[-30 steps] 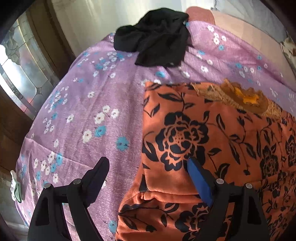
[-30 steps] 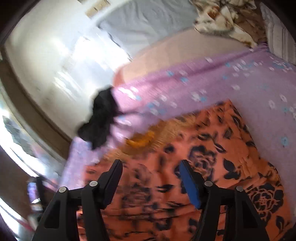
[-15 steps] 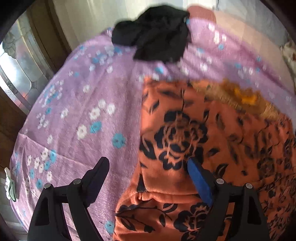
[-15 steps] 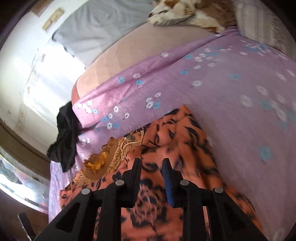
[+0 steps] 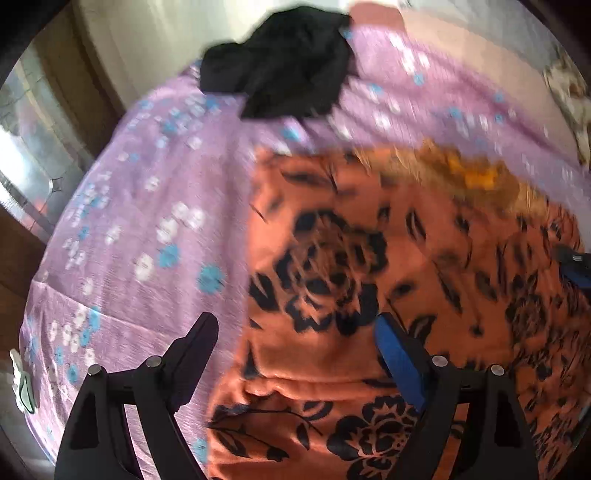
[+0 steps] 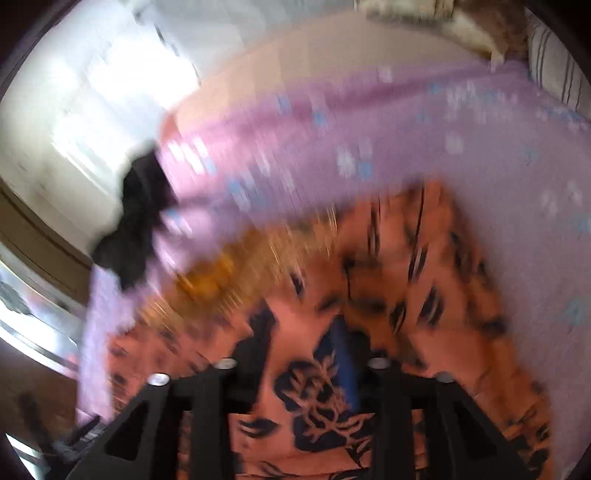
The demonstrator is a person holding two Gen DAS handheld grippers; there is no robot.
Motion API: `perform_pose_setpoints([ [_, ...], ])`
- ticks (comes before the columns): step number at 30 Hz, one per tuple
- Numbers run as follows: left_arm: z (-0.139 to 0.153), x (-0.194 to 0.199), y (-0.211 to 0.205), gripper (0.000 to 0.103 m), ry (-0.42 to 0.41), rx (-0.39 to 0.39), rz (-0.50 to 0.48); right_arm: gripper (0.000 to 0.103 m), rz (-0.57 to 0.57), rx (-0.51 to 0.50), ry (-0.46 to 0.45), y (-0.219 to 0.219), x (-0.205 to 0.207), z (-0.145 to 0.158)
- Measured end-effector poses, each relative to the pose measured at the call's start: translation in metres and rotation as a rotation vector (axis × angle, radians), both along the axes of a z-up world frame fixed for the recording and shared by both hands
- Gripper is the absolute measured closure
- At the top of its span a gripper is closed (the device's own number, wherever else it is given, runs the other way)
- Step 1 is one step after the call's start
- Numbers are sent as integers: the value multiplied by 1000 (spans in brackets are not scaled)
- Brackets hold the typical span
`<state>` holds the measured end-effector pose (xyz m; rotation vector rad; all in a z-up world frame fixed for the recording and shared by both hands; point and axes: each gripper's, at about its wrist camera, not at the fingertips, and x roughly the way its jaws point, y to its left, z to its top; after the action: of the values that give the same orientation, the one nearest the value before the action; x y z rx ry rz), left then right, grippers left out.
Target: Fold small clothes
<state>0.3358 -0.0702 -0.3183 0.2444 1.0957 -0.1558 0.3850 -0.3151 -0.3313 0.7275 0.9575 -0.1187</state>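
Observation:
An orange garment with black flowers (image 5: 332, 258) lies spread on a purple flowered sheet (image 5: 147, 221), with a golden embroidered patch (image 5: 472, 177) at its far edge. My left gripper (image 5: 295, 328) hangs open and wide over the garment's left edge, one finger above the sheet and the blue-padded one above the cloth. In the blurred right wrist view my right gripper (image 6: 301, 325) is low over the orange garment (image 6: 424, 288). Its jaws are opening; cloth shows in the gap, and the pads do not press on it. One of its fingertips (image 5: 576, 266) shows at the left view's right edge.
A crumpled black garment (image 5: 280, 62) lies at the sheet's far edge, also visible as the black garment (image 6: 136, 221) on the left. A glass-paned door (image 5: 22, 177) stands to the left. A striped pillow (image 6: 554, 70) and a patterned blanket (image 6: 424, 11) lie farther back on the bed.
My right gripper came down towards the orange garment; its jaws narrowed, then widened again. Its tip has entered the left view's right edge. The left gripper has stayed open and hardly moved.

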Motion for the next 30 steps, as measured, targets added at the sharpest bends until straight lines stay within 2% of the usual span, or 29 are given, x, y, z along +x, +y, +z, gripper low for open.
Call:
perform_pose_setpoints([
  [1,-8,1,-2,12,21,13,-8,56,-1,-19,4,4,0,-6],
  [2,-8,0,-2,9,0,10,4,56,-12,-74,-37,10,-5,-1],
  [3,-6,2,0,3,-3,21,31,56,10,-112,-26,17,-7,5],
  [4,-6,4,1,3,15,15,35,56,36,-126,-8,25,-9,8],
  [7,-4,8,5,3,37,-16,51,56,72,-110,-46,24,-32,15],
  [10,-4,4,0,3,17,2,34,57,104,-101,-10,16,-58,3],
  [11,-5,1,-2,3,7,8,26,59,129,-101,-43,16,-68,1],
  [14,-11,-7,-2,0,-22,-7,60,57,178,-119,-23,15,-89,6],
  [15,-13,-8,2,0,-21,-35,81,56,173,-109,41,11,-98,7],
  [16,-15,-8,8,0,-12,-76,109,56,162,-76,65,5,-107,5],
  [18,-18,-6,15,0,-2,-134,143,56,132,0,11,-10,-130,7],
  [22,-19,-15,11,0,-62,-110,112,56,60,22,5,-45,-191,1],
  [24,-19,-18,11,0,-74,-113,102,61,50,46,16,-53,-212,-12],
  [26,-17,-23,12,0,-65,-121,82,63,43,57,-18,-54,-224,-13],
  [30,-11,-50,26,0,-14,-129,53,64,65,-13,-6,-40,-232,-14],
])
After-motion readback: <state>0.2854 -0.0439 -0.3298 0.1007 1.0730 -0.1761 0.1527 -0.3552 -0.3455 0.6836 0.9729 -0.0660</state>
